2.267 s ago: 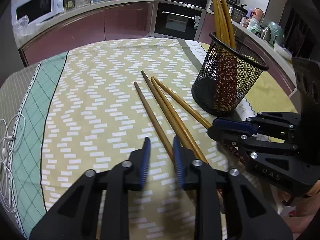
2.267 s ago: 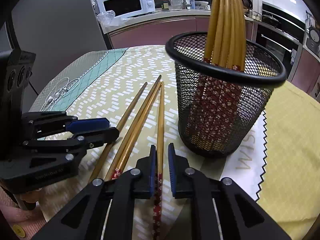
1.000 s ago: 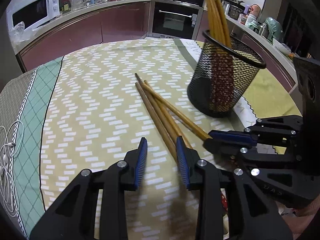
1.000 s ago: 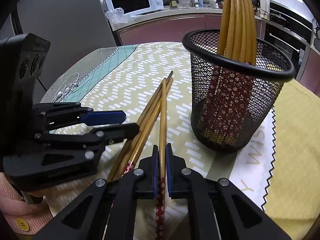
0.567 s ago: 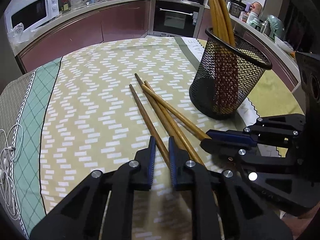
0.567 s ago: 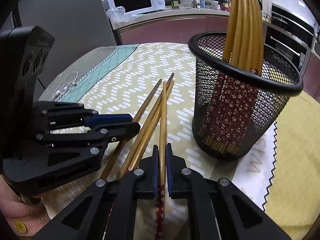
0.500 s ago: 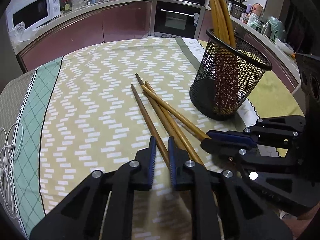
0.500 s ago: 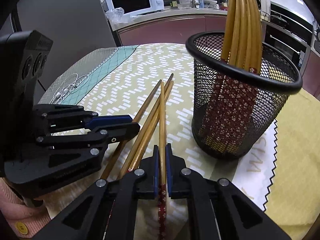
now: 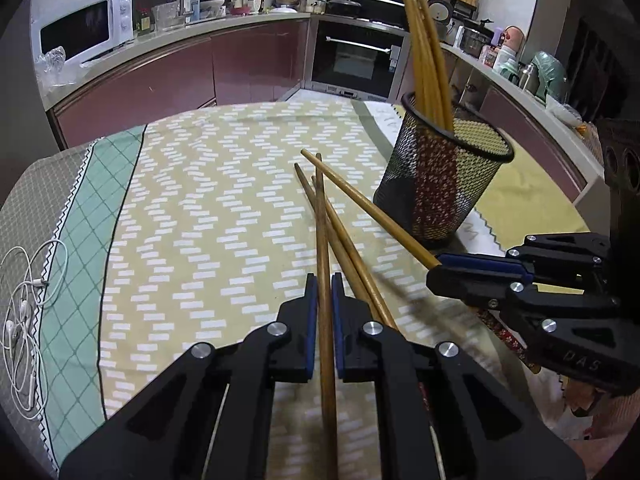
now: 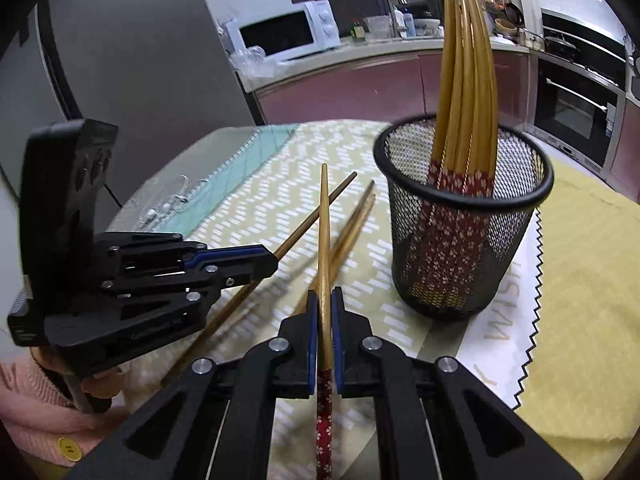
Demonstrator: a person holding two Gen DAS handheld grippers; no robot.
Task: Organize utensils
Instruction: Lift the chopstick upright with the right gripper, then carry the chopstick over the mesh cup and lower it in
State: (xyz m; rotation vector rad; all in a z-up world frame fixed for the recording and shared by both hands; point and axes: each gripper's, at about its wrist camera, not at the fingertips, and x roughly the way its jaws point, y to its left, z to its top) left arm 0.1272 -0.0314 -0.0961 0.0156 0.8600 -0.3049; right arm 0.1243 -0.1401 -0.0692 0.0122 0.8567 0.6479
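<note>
My left gripper (image 9: 325, 292) is shut on a dark wooden chopstick (image 9: 321, 216), held off the cloth and pointing straight ahead. My right gripper (image 10: 325, 304) is shut on a lighter chopstick (image 10: 324, 220) with a red floral end, also raised. Each gripper shows in the other's view: the right gripper (image 9: 434, 274) at the right, the left gripper (image 10: 272, 264) at the left. Two more chopsticks (image 9: 344, 240) lie on the tablecloth beneath the held ones. A black mesh holder (image 10: 460, 264) with several chopsticks upright in it stands ahead to the right.
White earphones (image 9: 24, 312) lie near the table's left edge. A yellow cloth (image 10: 592, 280) covers the table right of the mesh holder (image 9: 440, 200). A pink sleeve (image 10: 28, 412) shows behind the left gripper. Kitchen counters and a microwave (image 9: 80, 32) stand beyond the table.
The left gripper's jaws have closed on the dark chopstick. Both grippers have risen, lifting their chopsticks off the cloth, and the left one's stick now crosses over the two lying ones.
</note>
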